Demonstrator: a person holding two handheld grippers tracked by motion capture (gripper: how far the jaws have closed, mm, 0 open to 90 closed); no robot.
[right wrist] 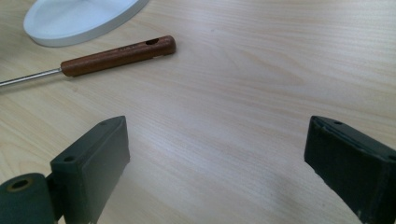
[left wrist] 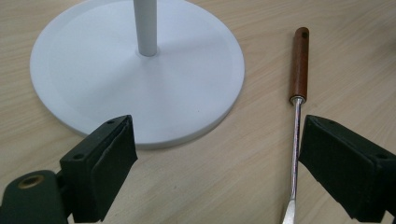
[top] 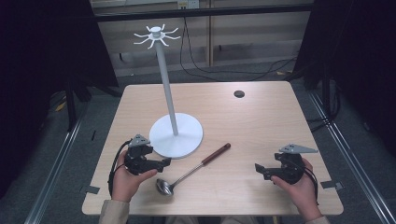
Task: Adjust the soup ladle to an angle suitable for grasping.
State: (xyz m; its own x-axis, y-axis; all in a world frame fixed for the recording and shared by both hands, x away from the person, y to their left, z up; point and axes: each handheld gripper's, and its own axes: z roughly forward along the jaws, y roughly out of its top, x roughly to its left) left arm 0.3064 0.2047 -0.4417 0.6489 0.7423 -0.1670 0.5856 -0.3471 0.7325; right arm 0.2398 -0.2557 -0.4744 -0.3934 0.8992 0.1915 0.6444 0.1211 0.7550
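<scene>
Landmark: I'm going off the white stand (top: 176, 135), the round-based thing with a tall pole and hook arms on top, sitting mid-table.

Ladle (top: 194, 169): lying flat on the table (top: 261, 121) just in front of the stand's base, toward my side. Brown wooden handle end points away to the right of the base, metal bowl end sits nearest me. In my right gripper view the handle lies just beside the base rim, not touching as far as I can see.

Ladle bowl: only real container here, and I can't make out anything in it.

Left gripper (top: 163, 164): right beside the stand's base, on its left-front edge. Jaws spread wide, nothing pinched. In my left gripper view the ladle's metal shaft runs up just inside the right-hand jaw, base rim by the other jaw; I see no squeeze on either.

Right gripper (top: 259, 169): well off to the right of the stand, low over bare wood. Jaws released and wide apart, only tabletop between them.

Small dark round spot (top: 239, 94): behind and right of the stand, near the far edge.
</scene>
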